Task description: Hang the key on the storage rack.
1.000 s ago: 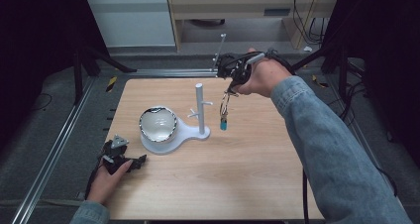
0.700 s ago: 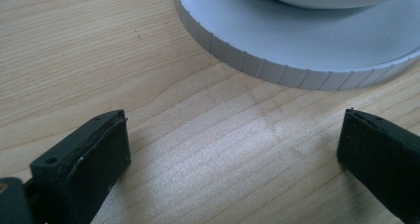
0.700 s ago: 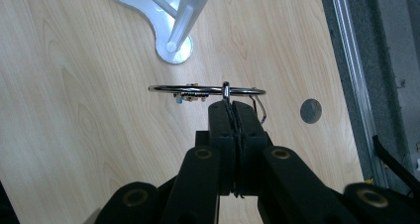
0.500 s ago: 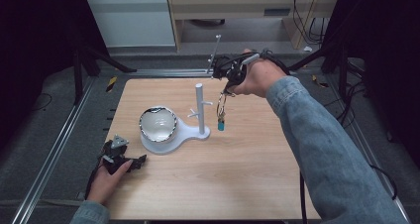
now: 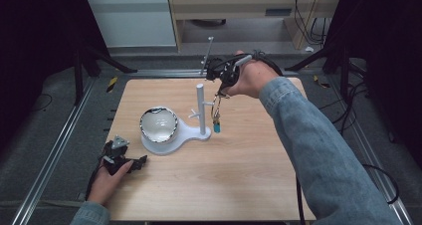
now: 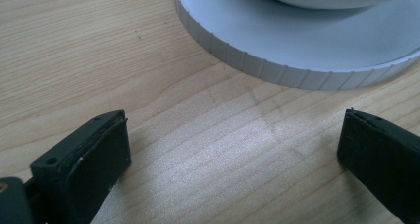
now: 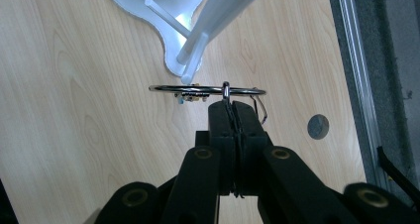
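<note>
Right gripper view shows the right gripper with jaws clamped on a key ring just ahead of their tips, beside the stand's peg but not yet hung, while the left gripper rests with jaws wide apart on the surface.

A thin silver metal key ring with small keys and a teal tag dangling beneath hangs in the air, pinched at its rim between the closed jaws of the right gripper. In the right gripper view the ring lies level and edge-on, just beside the tip of a short side peg on the white plastic stand. That stand has an upright post with short pegs and a flat base on the pale wooden counter. The dangling tag hangs close beside the post, above the counter.
</note>
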